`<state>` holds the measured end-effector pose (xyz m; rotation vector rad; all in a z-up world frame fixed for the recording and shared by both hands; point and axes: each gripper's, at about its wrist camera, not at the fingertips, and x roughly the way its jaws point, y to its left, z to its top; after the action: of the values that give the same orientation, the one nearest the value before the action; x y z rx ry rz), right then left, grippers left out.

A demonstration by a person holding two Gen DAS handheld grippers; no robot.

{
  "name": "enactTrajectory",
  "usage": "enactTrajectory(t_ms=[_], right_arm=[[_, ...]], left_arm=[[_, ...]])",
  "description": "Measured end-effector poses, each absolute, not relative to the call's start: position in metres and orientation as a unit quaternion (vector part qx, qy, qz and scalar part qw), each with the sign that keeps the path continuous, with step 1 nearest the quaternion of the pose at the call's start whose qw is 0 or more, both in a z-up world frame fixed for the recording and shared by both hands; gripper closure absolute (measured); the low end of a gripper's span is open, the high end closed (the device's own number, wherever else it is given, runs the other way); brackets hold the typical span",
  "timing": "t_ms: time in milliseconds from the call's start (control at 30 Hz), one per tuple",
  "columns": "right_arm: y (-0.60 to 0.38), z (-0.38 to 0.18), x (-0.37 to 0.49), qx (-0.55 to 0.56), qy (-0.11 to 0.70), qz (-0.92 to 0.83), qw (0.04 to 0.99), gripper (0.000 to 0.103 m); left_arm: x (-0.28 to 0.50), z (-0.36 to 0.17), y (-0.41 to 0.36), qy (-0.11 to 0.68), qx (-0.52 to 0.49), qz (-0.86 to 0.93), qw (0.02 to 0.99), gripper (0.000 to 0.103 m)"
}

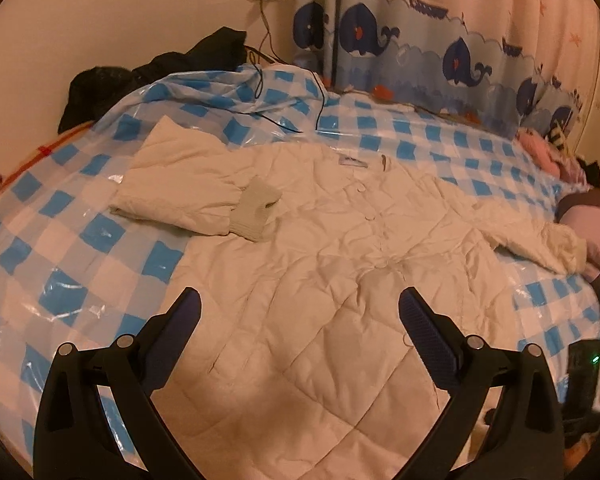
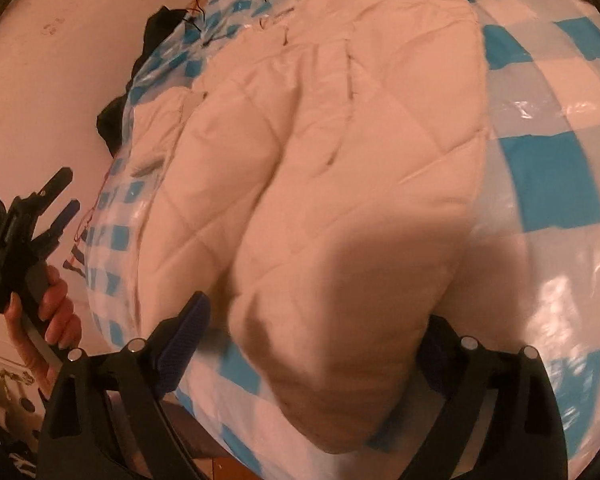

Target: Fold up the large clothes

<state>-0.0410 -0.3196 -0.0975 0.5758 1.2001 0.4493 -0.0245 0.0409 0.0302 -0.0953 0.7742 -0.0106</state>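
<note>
A large cream quilted coat point(image 1: 320, 248) lies spread face up on a bed covered with blue-and-white checked plastic point(image 1: 60, 216). Its left sleeve point(image 1: 188, 196) is folded inward across the chest; its right sleeve point(image 1: 532, 240) stretches out to the right. My left gripper point(image 1: 300, 308) is open and empty, hovering above the coat's lower part. In the right wrist view the coat's hem point(image 2: 340, 340) fills the space between my right gripper's point(image 2: 312, 320) wide-open fingers; the right finger is partly hidden behind the fabric. The left gripper point(image 2: 36, 216) shows at the far left, held in a hand.
Dark clothes point(image 1: 156, 68) are piled at the head of the bed by the wall. Thin cables point(image 1: 284, 112) trail across the plastic. Pink and purple garments point(image 1: 572, 200) lie at the right edge. A whale-print curtain point(image 1: 440, 48) hangs behind the bed.
</note>
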Motion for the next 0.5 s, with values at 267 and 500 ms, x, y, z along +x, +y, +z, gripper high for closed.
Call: enactTrajectory(t_ms=[267, 500], right_arm=[[-0.296, -0.103, -0.055, 0.232, 0.553, 0.167, 0.783, 0.048], [-0.328, -0.078, -0.061, 0.358, 0.477, 0.188, 0.780, 0.088]], left_arm=[[-0.046, 0.042, 0.072, 0.364, -0.071, -0.010, 0.929, 0.008], [-0.048, 0.039, 0.092, 0.372, -0.106, -0.019, 0.922, 0.008]])
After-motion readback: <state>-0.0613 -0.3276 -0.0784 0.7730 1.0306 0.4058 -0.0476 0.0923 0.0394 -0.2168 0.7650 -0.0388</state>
